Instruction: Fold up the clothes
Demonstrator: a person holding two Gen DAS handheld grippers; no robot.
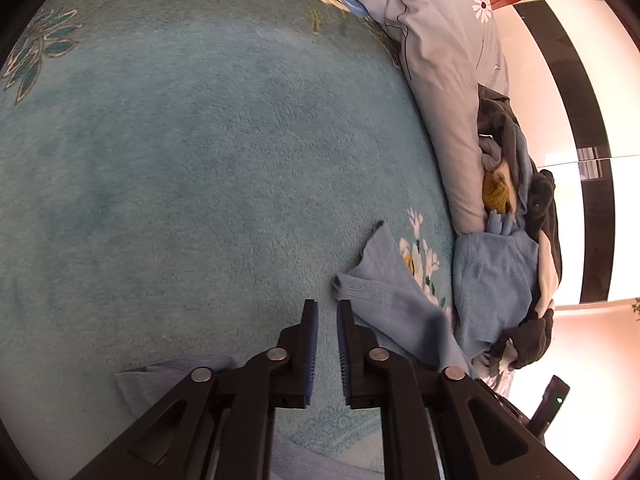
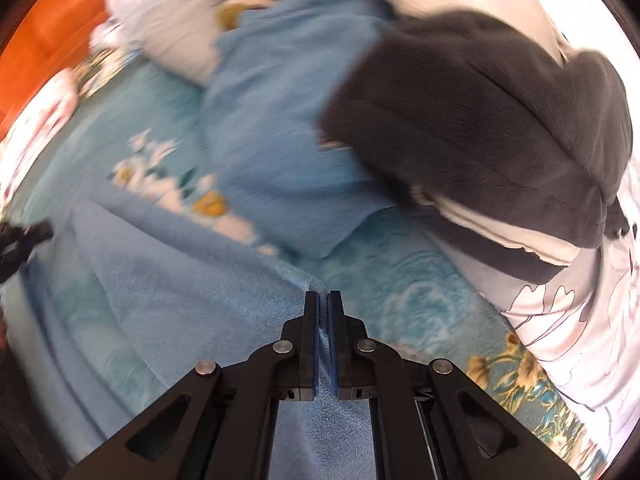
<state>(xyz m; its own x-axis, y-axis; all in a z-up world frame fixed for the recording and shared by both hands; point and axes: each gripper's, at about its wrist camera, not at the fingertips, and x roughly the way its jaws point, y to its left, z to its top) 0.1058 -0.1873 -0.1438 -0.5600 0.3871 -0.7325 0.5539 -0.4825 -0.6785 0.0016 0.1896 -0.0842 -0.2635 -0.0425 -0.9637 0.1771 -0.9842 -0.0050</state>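
Right gripper (image 2: 323, 300) is pinched down tight on the edge of the light blue knitted sweater (image 2: 168, 276), the cloth running between the blue pads and back under the tool. Left gripper (image 1: 328, 312) hangs with its jaws a narrow gap apart and nothing between them, just beside a ribbed sleeve cuff of that same sweater.

The sweater lies on the teal fleece blanket with white flower print (image 1: 200, 140) that covers the bed, rumpled, one sleeve thrown across the flowers and part of the body bunched further off. Whether it is being spread out for folding or is partway through a fold, I can't tell from this.

By the look of it, this knit is soft, light and limp; it will sag and stretch from any single hold, so hems, cuffs and shoulder seams look like the safest places to take it. The fleece should grip the knit rather than let it slide.

Beyond the sweater a pale grey pillow with a daisy print (image 1: 440, 80) leans up, with a heap of dark grey and blue clothes (image 1: 516, 184) behind it. The right wrist view is motion-blurred.
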